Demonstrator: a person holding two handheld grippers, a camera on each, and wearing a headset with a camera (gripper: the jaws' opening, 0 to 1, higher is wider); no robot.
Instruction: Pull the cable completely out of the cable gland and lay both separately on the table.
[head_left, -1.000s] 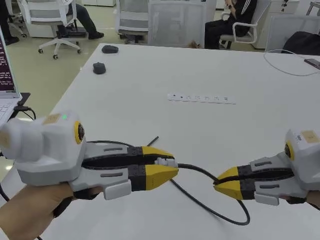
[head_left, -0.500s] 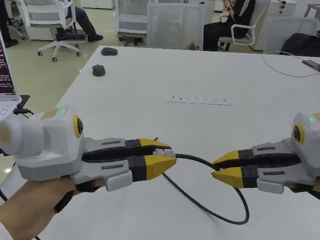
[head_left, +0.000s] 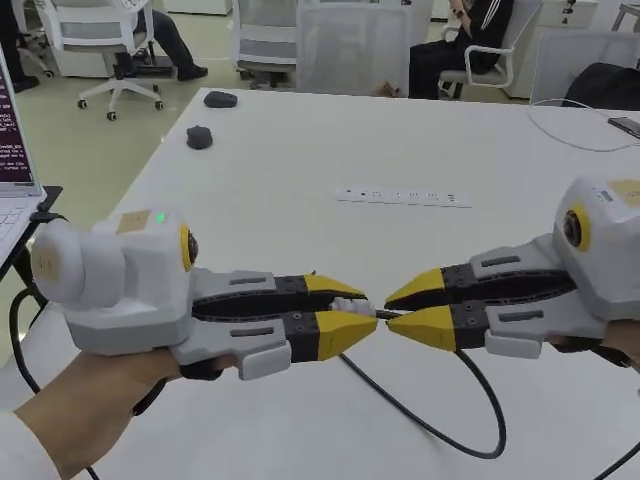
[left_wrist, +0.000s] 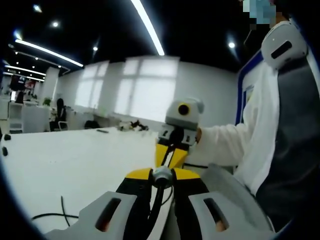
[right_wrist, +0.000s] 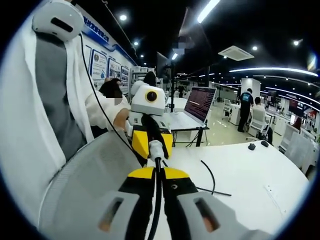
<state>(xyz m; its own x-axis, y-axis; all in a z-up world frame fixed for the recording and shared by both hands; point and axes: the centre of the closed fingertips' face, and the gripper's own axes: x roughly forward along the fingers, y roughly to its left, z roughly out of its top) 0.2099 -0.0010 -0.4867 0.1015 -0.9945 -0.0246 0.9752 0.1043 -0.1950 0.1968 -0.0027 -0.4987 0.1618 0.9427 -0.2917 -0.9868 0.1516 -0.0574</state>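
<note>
Head view, entries from the work outward.

1. Cable gland: small and pale, pinched in the closed jaws of my left gripper. It is raised off the table, on my side of the power strip and well apart from it.
2. Cable: black, entering the gland. The jaws of my right gripper are clamped on it just beside the gland, nearly tip to tip with the left. The slack lies in a loop on the table, further from the power strip than the gland is.
3. Progress, as I judge it: both holds are taken, but the cable sits in the gland, so nothing is separated yet.
4. Left to do: draw the cable wholly out, then set gland and cable down apart on the table.
</note>
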